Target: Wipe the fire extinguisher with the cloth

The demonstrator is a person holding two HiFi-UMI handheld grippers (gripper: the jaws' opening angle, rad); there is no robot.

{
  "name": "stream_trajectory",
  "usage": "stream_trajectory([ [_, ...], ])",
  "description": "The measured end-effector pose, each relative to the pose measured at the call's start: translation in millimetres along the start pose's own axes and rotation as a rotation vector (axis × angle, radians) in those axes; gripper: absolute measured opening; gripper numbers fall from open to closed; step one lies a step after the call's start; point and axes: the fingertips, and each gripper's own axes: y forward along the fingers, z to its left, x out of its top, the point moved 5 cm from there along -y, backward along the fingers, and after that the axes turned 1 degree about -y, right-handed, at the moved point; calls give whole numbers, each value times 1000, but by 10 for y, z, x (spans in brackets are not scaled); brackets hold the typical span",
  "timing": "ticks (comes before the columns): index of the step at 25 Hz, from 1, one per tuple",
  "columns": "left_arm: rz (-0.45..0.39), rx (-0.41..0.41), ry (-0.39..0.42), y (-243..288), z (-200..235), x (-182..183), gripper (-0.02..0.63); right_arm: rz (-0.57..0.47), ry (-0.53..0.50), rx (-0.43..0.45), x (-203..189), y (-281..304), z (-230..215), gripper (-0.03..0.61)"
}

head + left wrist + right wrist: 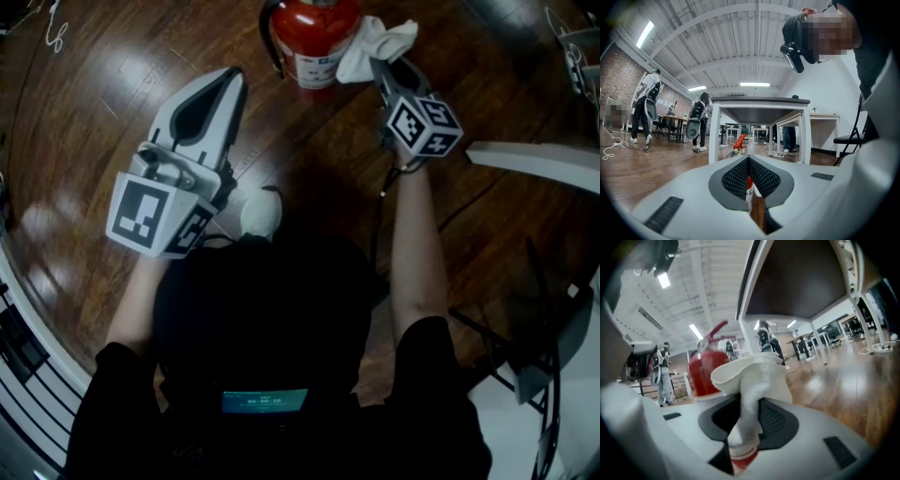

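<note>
The red fire extinguisher [314, 36] stands on the wooden floor at the top middle of the head view. Against its right side lies a white cloth [377, 41], and my right gripper [381, 67] is shut on it. In the right gripper view the cloth [751, 377] bulges out from between the jaws, with the extinguisher [703, 372] just behind and to the left. My left gripper [231, 82] hangs to the lower left of the extinguisher, apart from it, shut and holding nothing. Through its closed jaws, a sliver of the extinguisher [748, 185] shows in the left gripper view.
A black hose [272, 45] hangs on the extinguisher's left side. A white table edge [534, 161] juts in at the right, with a folding chair below it. Ahead of the left gripper stands a white-legged table [759, 104]. Other people [699, 123] stand far off.
</note>
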Motion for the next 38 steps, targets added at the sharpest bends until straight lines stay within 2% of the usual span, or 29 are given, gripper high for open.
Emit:
stream_trajectory([
  [3,-3,2,2,-3,-10,17,2,-224,-4,61,854,-186,73,123],
  [5,-3,4,8,0,-13,21,2,-328,-18,108,1267,-286,220,123],
  [7,0,4,18,5,-13,16,2,-356,-49,140,1488,-315,413,123],
  [11,2,-5,21,15,-30,8,2,-282,-185,179,1568,-232,856,123],
  [14,4,-4,17,32,-51,12,2,-204,-314,158,1360,-59,1112,123],
  [16,3,-3,23,31,-55,10,2,-181,-335,146,1161,-28,1205,123],
  [20,6,8,12,9,-32,5,2,-170,-300,146,881,-165,1291,121],
  [22,3,6,16,10,-34,13,2,-133,-274,160,652,-187,1311,118],
  [25,3,1,19,30,-50,14,2,33,-247,163,4,-55,1241,118],
  [27,5,-2,22,28,-69,12,2,153,-196,151,-482,97,1112,118],
  [29,6,-5,23,23,-81,9,2,233,-149,139,-804,197,985,118],
  [34,7,7,17,-24,-15,3,2,301,-138,119,-975,268,880,118],
  [38,5,10,18,-41,-29,21,2,366,-95,64,-1132,256,666,119],
])
